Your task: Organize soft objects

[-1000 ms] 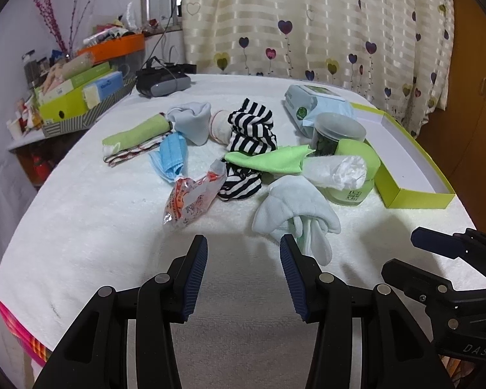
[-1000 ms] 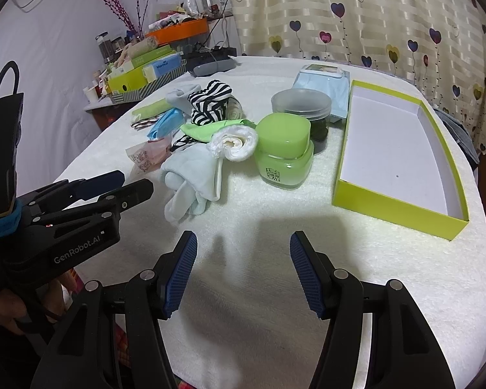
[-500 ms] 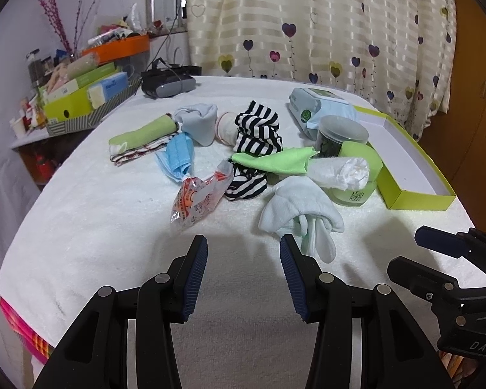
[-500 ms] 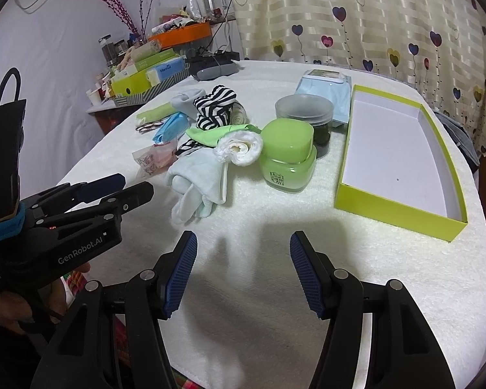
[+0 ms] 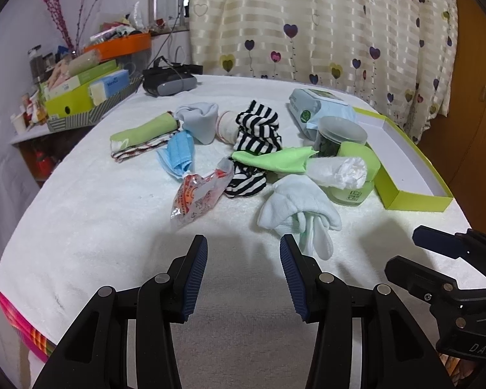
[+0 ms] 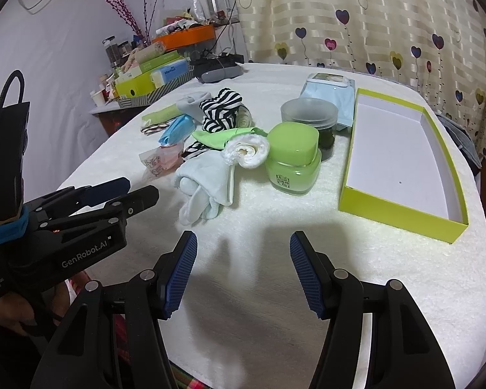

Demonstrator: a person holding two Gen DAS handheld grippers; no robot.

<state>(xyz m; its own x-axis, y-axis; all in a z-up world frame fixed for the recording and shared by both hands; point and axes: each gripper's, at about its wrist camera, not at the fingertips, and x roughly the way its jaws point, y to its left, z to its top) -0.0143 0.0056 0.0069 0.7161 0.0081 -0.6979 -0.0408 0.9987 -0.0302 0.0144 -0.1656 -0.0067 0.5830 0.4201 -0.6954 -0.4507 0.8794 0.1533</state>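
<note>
White fluffy cloth covers the surface (image 5: pixel 90 214), and a cream curtain with little hearts (image 5: pixel 324 22) hangs behind it. Both tongs hover over the near edge with nothing in them. The left tongs (image 5: pixel 243 249) are wide apart, and so are the right tongs (image 6: pixel 243 246).

A pile of soft things lies in the middle. The pale blue fleece mitten (image 5: pixel 296 210) is nearest the left tongs. Behind it are a rolled white paper towel (image 5: pixel 340 170), a flat light green cloth (image 5: pixel 275 159) and a black and white striped sock (image 5: pixel 257 129). A folded blue face mask (image 5: pixel 178 154) and a crinkly red and white snack bag (image 5: pixel 199 196) lie to the left of the pile. A green glass jar with a green lid (image 6: pixel 293 159) stands beside the paper towel. To the right of the jar sits an open lime green box with a white inside (image 6: pixel 401 159), with nothing in it.
</note>
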